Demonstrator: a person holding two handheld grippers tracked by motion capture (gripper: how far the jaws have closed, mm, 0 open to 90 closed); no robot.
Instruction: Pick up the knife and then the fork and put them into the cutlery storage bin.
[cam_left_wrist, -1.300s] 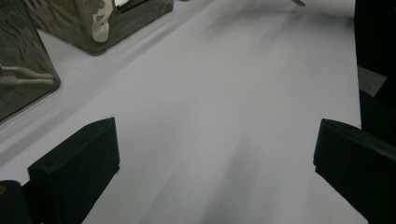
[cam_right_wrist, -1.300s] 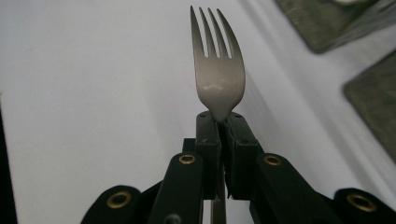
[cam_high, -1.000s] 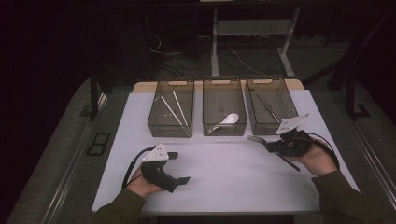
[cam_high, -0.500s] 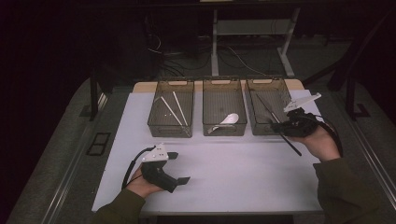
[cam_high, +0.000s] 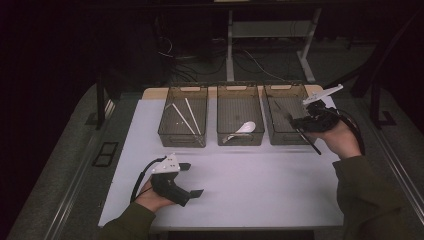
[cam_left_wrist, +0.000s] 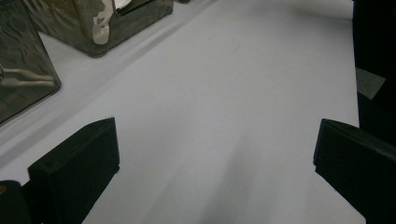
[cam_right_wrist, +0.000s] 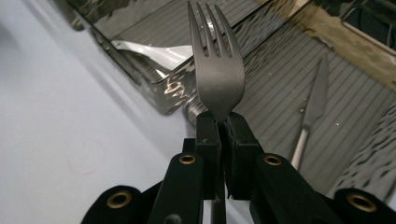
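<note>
The right hand-held gripper (cam_right_wrist: 219, 123) pinches a fork (cam_right_wrist: 218, 70) over the right bin (cam_high: 285, 117). The left hand-held gripper (cam_left_wrist: 210, 154) sits wide on the counter (cam_high: 250, 175).

Three bins (cam_high: 240, 131) block far edge, mat (cam_high: 260, 180) in front open

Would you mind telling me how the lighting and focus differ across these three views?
High view: the white table is lit while the surroundings sit in near darkness. Left gripper view: soft shadows streak the table, and the bin walls look rippled. Right gripper view: the fork is sharp with a dull sheen; glare glints on the bin rim.
</note>
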